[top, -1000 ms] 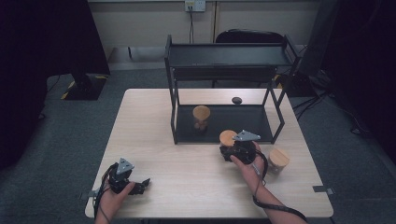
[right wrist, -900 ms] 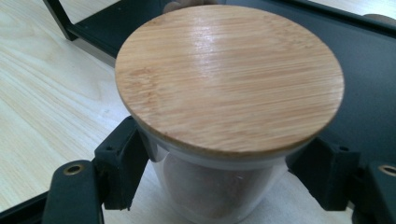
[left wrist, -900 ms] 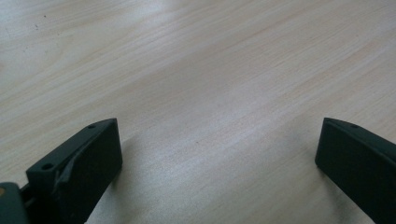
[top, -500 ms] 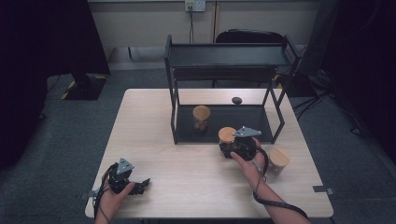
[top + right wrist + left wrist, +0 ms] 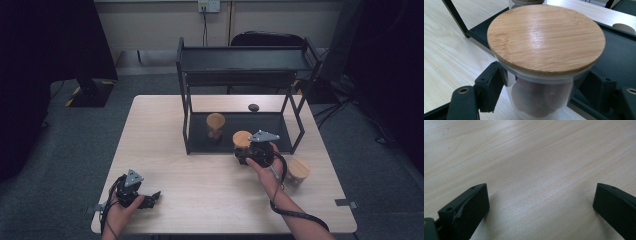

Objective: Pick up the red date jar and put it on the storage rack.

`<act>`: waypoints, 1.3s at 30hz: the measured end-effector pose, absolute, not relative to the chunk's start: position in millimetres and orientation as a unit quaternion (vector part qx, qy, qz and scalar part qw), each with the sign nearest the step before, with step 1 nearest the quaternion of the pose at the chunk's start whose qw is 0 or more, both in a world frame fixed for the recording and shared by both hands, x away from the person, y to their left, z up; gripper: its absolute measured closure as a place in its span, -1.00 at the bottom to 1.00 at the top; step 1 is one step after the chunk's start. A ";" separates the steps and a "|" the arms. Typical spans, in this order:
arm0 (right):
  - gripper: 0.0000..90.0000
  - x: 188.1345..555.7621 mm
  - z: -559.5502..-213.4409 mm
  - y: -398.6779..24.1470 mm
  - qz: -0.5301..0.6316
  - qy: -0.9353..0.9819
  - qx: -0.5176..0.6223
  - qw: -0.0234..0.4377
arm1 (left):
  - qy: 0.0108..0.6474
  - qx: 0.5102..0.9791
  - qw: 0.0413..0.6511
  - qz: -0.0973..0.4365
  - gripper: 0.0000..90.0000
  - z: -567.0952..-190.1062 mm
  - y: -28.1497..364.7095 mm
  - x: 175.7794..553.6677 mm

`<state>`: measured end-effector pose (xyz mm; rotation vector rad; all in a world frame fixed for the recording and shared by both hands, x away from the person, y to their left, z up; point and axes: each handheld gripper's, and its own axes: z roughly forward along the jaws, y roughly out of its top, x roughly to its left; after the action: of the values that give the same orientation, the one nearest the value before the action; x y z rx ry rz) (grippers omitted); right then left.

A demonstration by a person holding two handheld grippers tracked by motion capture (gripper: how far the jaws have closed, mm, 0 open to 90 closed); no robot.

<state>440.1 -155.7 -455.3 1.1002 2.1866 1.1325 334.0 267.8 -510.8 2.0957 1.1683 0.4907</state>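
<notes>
A glass jar (image 5: 544, 100) with a round bamboo lid (image 5: 546, 37) and brown contents sits between my right gripper's (image 5: 541, 97) jaws, which are shut on its glass wall. In the high view this jar (image 5: 242, 139) is held at the front edge of the black shelf rack's lower tray (image 5: 280, 125), with the right gripper (image 5: 250, 152) just in front of it. A second jar (image 5: 215, 125) stands upright inside the lower tray. A third jar (image 5: 298, 170) stands on the table to the right of my right hand. My left gripper (image 5: 150, 199) rests open near the table's front left corner, over bare wood (image 5: 536, 170).
The black two-level rack (image 5: 240, 65) stands at the back middle of the wooden table (image 5: 160, 135). A small dark round object (image 5: 253, 107) lies on the table behind the rack. A chair (image 5: 265, 40) stands behind the table.
The right gripper and the jar it holds have edged slightly toward the rack. The left gripper has stayed put.
</notes>
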 end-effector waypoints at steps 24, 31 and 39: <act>-0.44 461.2 -448.3 -146.3 0.410 0.783 0.408 0.229 | 0.449 0.805 0.339 0.188 -1.00 -510.8 267.9 334.1; -0.44 467.5 -450.5 -146.7 0.408 0.782 0.413 0.229 | 0.449 0.805 0.339 0.188 -1.00 -510.8 267.9 334.1; -0.44 474.5 -452.2 -146.8 0.404 0.780 0.418 0.230 | 0.449 0.805 0.339 0.188 -1.00 -510.8 267.9 334.1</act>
<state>474.5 -146.8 -452.2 1.1499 2.1464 1.1124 334.1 267.9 -510.8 2.0963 1.1680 0.4908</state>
